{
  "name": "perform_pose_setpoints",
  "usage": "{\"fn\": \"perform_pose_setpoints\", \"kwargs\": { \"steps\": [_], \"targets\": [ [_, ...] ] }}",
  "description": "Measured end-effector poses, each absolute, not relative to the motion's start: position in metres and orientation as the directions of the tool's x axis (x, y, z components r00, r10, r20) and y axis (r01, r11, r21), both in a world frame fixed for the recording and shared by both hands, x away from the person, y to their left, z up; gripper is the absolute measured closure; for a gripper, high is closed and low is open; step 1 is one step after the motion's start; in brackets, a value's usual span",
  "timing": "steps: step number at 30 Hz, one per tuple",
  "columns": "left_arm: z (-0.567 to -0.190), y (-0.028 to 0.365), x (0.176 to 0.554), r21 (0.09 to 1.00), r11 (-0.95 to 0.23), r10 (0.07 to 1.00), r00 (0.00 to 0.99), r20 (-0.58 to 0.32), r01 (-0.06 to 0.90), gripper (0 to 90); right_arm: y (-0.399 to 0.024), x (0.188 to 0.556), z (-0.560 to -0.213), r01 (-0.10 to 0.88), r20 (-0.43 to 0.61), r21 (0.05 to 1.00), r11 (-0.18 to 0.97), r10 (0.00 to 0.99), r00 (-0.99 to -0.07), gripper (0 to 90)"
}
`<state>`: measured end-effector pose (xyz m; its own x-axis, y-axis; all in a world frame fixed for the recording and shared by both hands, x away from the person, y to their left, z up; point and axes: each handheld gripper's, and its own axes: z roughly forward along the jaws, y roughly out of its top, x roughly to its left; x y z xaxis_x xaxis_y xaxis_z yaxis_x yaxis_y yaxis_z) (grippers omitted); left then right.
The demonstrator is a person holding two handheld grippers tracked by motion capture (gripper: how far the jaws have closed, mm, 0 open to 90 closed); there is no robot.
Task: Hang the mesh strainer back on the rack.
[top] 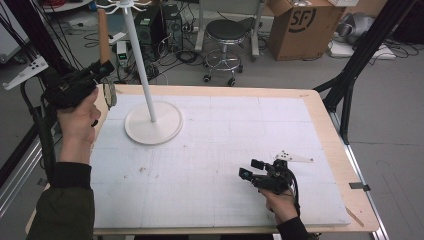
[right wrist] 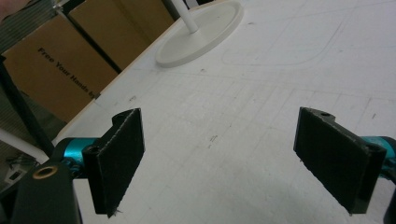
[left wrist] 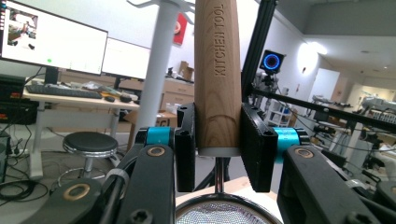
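Gripping strainer (top: pixel 109 94) handle upright, mesh down, L tongs (left wrist: pixel 217 149), R tongs (right wrist: pixel 233 163) wide open

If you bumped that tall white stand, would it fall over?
Probably not from a light bump: the white stand rests on a wide, flat round base. Its pole is tall and thin, though, so a hard push near the top might rock or tip it.

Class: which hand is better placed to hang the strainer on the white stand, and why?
Left. The left gripper already clamps the strainer by its wooden handle, raised beside the stand. The right gripper rests open, far across the table.
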<state>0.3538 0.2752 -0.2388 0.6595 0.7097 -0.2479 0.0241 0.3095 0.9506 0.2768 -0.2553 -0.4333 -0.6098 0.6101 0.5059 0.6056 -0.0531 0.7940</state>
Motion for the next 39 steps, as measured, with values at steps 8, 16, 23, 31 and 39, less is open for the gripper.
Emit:
{"fn": "perform_pose_setpoints", "kwargs": {
  "steps": [8, 16, 23, 31, 39],
  "targets": [
    [-0.239, 0.281, 0.365, 0.942, 0.335, 0.708, 0.655, -0.264, 0.018, 69.2, -0.260, 0.276, -0.433, 0.605, 0.514, 0.793, -0.070, 0.610, -0.603, 15.3],
    [-0.230, 0.286, 0.371, 0.940, 0.342, 0.706, 0.657, -0.263, 0.009, 69.2, -0.258, 0.277, -0.433, 0.607, 0.514, 0.792, -0.070, 0.612, -0.601, 15.3],
    [-0.232, 0.287, 0.374, 0.943, 0.333, 0.706, 0.657, -0.262, 0.019, 69.2, -0.259, 0.277, -0.434, 0.603, 0.512, 0.794, -0.074, 0.616, -0.598, 15.3],
    [-0.235, 0.283, 0.378, 0.947, 0.320, 0.705, 0.661, -0.257, 0.026, 69.2, -0.259, 0.277, -0.434, 0.611, 0.518, 0.788, -0.074, 0.616, -0.593, 15.4],
    [-0.238, 0.280, 0.383, 0.947, 0.318, 0.704, 0.661, -0.260, 0.033, 69.2, -0.260, 0.277, -0.434, 0.607, 0.517, 0.791, -0.078, 0.617, -0.594, 15.3]
  ]
}}
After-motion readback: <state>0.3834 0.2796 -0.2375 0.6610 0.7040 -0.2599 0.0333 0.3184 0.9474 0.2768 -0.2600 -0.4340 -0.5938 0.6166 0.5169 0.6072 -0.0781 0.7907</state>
